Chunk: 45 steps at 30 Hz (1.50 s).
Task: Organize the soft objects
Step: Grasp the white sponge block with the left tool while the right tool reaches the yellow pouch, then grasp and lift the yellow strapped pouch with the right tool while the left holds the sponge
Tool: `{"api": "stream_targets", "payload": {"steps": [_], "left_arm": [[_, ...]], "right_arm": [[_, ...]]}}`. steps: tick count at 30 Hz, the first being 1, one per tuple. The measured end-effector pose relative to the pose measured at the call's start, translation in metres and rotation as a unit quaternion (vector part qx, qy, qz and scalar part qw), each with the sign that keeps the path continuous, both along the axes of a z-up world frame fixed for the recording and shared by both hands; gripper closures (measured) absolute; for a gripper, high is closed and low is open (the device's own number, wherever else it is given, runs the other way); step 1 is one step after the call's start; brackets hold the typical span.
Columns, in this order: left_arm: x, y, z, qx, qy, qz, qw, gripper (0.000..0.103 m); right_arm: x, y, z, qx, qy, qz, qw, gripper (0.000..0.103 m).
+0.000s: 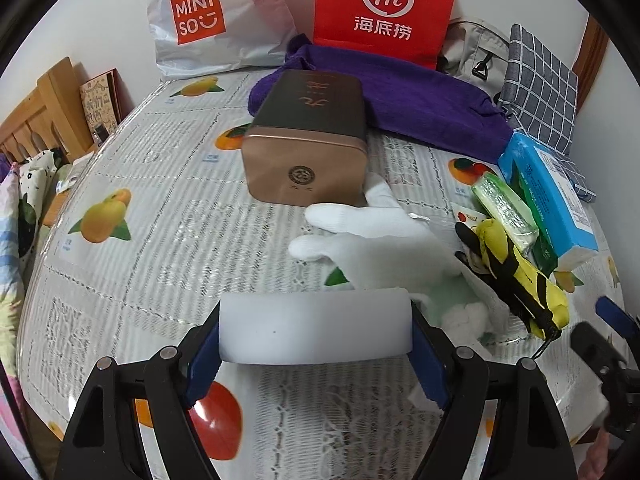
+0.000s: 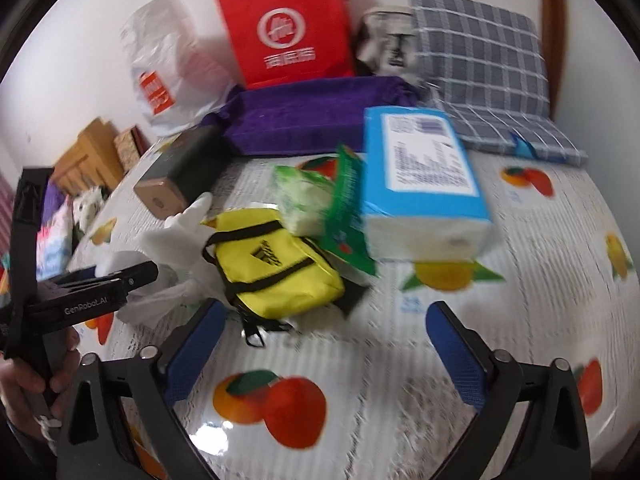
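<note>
While the left gripper (image 1: 316, 330) clamps a white foam block (image 1: 316, 326) crosswise between its blue pads, the right gripper (image 2: 326, 344) hangs wide and empty over the bed (image 2: 540, 280). Ahead and to its left lies the yellow pouch (image 2: 276, 262), just beside the white glove (image 2: 180, 232), long axis slanting away. That arm seems nearer. Tissue packs (image 2: 420, 184) crowd the pouch's far side; bare bedcover lies toward the right edge.
</note>
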<state>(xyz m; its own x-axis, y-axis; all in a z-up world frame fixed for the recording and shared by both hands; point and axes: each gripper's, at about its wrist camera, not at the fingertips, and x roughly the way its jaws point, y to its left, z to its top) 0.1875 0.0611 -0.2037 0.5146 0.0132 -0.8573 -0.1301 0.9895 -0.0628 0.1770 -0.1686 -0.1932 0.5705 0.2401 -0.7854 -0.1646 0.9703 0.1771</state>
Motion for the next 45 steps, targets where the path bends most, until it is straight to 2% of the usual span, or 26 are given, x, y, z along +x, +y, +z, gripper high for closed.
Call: {"api": "stream_targets", "payload": {"steps": [4, 8, 9, 11, 14, 16, 17, 18, 25, 33, 38, 41, 43, 45], "left_arm": [[-0.002, 0.012, 0.01, -0.016, -0.012, -0.003, 0.9998, 0.023], [-0.005, 0.025, 0.016, -0.013, -0.024, 0.0, 0.9996, 0.023], [-0.005, 0.028, 0.016, -0.011, -0.024, 0.001, 0.9997, 0.023], [-0.004, 0.032, 0.013, -0.012, -0.02, 0.0, 0.9997, 0.023], [-0.004, 0.038, 0.009, -0.015, -0.012, -0.001, 0.9998, 0.023], [-0.004, 0.04, 0.008, -0.019, -0.01, -0.004, 0.9998, 0.023], [-0.004, 0.04, 0.008, -0.019, -0.01, -0.006, 0.9998, 0.023], [-0.004, 0.04, 0.009, -0.017, -0.01, -0.009, 0.9998, 0.023], [-0.006, 0.038, 0.013, -0.004, -0.005, -0.027, 0.9996, 0.023], [-0.016, 0.038, 0.02, -0.004, -0.009, -0.04, 0.9991, 0.023], [-0.022, 0.034, 0.019, -0.009, -0.007, -0.05, 0.9987, 0.023], [-0.026, 0.031, 0.021, -0.009, -0.007, -0.06, 0.9982, 0.022], [-0.028, 0.03, 0.024, -0.007, -0.009, -0.062, 0.998, 0.022], [-0.028, 0.031, 0.026, -0.007, -0.011, -0.059, 0.9982, 0.022]], "right_arm": [[0.009, 0.024, -0.004, -0.016, 0.001, 0.035, 0.999, 0.01], [0.015, 0.042, -0.014, -0.038, 0.005, 0.051, 0.998, 0.011], [0.016, 0.045, -0.017, -0.041, 0.008, 0.052, 0.998, 0.017], [0.019, 0.048, -0.023, -0.051, 0.012, 0.047, 0.998, 0.022], [0.018, 0.048, -0.022, -0.077, -0.001, 0.034, 0.996, 0.043], [0.018, 0.045, -0.02, -0.07, 0.001, 0.036, 0.997, 0.049], [0.017, 0.042, -0.018, -0.06, 0.004, 0.035, 0.998, 0.056], [0.017, 0.04, -0.017, -0.057, 0.006, 0.033, 0.998, 0.059], [0.0, 0.028, 0.0, -0.014, 0.008, 0.025, 1.0, 0.06], [-0.034, -0.005, 0.012, 0.053, 0.04, -0.008, 0.998, 0.06], [-0.05, -0.033, -0.005, 0.104, 0.101, -0.04, 0.989, 0.06], [-0.054, -0.051, -0.025, 0.133, 0.142, -0.068, 0.979, 0.059], [-0.057, -0.06, -0.032, 0.154, 0.148, -0.084, 0.973, 0.057], [-0.057, -0.068, -0.03, 0.148, 0.138, -0.107, 0.973, 0.046]]}}
